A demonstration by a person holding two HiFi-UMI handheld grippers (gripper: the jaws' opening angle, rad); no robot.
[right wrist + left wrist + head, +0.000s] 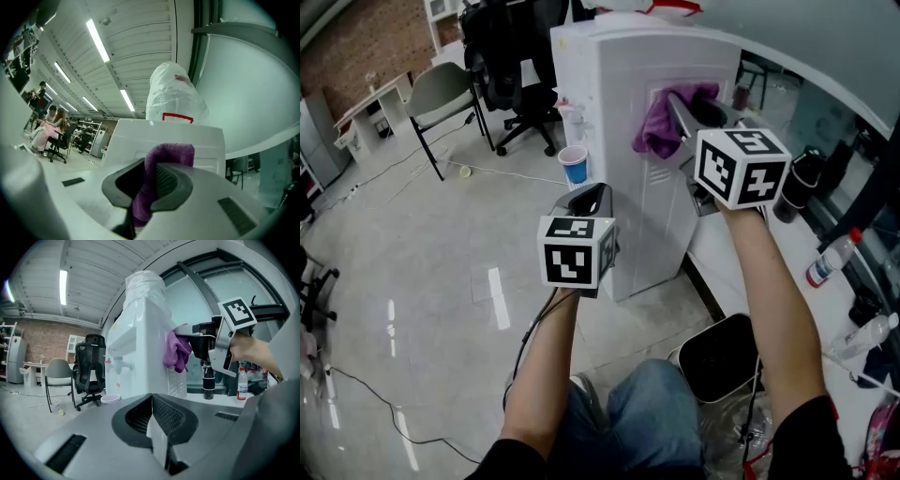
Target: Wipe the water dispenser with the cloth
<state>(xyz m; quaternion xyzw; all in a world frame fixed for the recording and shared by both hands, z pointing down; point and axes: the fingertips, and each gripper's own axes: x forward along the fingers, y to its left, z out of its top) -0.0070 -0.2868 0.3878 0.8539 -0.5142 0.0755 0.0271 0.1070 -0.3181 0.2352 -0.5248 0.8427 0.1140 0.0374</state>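
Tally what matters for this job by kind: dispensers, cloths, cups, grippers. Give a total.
Water dispenser: 1
Purple cloth: 1
Blue cup: 1
Grippers: 2 (left gripper, right gripper)
Total: 5

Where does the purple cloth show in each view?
Head view: cloth upper centre-right, against the dispenser.
Left gripper view: cloth right of centre, hanging against the dispenser's side.
Right gripper view: cloth low centre, clamped between the jaws.
Shared landmark: the white dispenser, seen in all three.
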